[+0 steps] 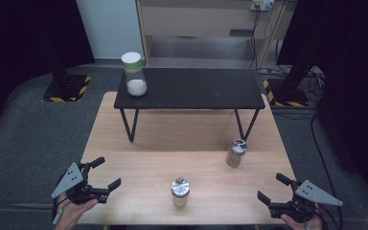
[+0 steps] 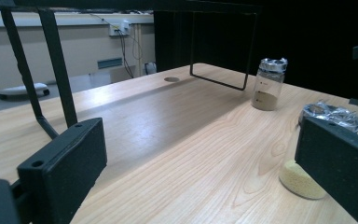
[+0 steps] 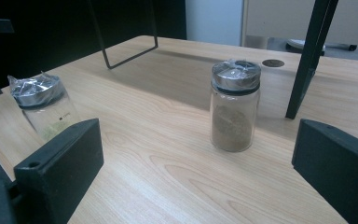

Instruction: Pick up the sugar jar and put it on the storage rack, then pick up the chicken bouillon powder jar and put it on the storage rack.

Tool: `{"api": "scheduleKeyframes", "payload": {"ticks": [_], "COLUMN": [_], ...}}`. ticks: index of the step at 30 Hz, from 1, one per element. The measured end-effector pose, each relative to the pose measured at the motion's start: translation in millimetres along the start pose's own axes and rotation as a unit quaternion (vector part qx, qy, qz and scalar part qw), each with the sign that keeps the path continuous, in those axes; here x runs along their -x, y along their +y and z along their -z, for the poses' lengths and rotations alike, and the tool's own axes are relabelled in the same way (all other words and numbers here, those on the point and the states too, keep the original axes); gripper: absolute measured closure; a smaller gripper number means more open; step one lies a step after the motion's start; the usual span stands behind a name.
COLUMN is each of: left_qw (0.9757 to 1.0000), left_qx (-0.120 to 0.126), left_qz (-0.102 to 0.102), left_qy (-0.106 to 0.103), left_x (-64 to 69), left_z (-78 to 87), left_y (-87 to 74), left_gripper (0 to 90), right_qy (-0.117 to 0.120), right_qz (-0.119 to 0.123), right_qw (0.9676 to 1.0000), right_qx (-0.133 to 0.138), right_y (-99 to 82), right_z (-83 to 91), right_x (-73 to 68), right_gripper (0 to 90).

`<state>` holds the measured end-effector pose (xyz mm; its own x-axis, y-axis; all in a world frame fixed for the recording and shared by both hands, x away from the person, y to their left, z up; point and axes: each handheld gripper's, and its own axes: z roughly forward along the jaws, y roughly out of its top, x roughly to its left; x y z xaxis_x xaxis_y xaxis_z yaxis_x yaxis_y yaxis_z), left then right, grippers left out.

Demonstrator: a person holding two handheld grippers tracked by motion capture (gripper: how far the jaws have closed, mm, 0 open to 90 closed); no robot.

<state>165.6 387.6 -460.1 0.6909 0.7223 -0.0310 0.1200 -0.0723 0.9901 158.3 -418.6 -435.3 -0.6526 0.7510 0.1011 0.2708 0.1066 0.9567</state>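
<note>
flanking near jar (image 1: 180,190), both tongs empty; black shelf (image 1: 189,89) behind.

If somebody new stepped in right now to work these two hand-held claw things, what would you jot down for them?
Left gripper: open, holding nothing, at the near left corner of the wooden table.
Right gripper: open, holding nothing, at the near right corner.
Things: the near jar with a foil-wrapped cap stands at the near edge between the grippers; the brown-powder jar with a similar cap stands farther back on the right, near the leg of the black shelf. A white-lidded jar of white powder stands on the shelf's left end.
Done: nothing gripped yet.
Left: probably pick up the two low jars, perhaps to shelve them.
</note>
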Motion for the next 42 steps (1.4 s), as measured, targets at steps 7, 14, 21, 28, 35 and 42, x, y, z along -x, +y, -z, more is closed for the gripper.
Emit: {"api": "scheduleKeyframes", "payload": {"ticks": [7, 14, 21, 28, 35, 42], "left_qw": [1.0, 1.0, 1.0, 1.0, 0.9999, 0.9999], "left_qx": [0.005, 0.004, -0.005, -0.007, -0.01, -0.011], "left_qz": [0.005, 0.007, 0.006, 0.006, 0.008, 0.011], "left_qy": [0.001, 0.004, 0.003, 0.0, 0.001, 0.0], "left_x": [-2.2, -4.1, -3.6, -3.6, -4.6, -5.0], "left_z": [2.3, 4.1, 3.4, 2.7, 2.6, 1.8], "left_y": [-1.9, -2.9, -1.3, -1.0, -1.3, -1.6], "left_gripper": [0.1, 0.0, 0.0, 0.0, 0.0, 0.0], "right_qy": [-0.001, 0.003, 0.006, 0.006, 0.019, 0.03], "right_qz": [0.0, -0.004, -0.003, 0.011, 0.002, 0.0], "right_qw": [1.0, 0.9999, 0.9999, 0.9998, 0.9991, 0.9987], "right_qx": [0.001, 0.009, 0.014, 0.013, 0.037, 0.042], "right_y": [0.0, -0.5, -0.5, 9.4, 21.7, 32.5], "right_z": [0.1, 0.6, 1.1, 3.5, 9.8, 12.5], "right_x": [-0.2, 1.3, 1.5, -4.7, -1.5, 4.0], "right_gripper": [2.5, 2.5, 2.6, 3.1, 3.4, 3.3]}}
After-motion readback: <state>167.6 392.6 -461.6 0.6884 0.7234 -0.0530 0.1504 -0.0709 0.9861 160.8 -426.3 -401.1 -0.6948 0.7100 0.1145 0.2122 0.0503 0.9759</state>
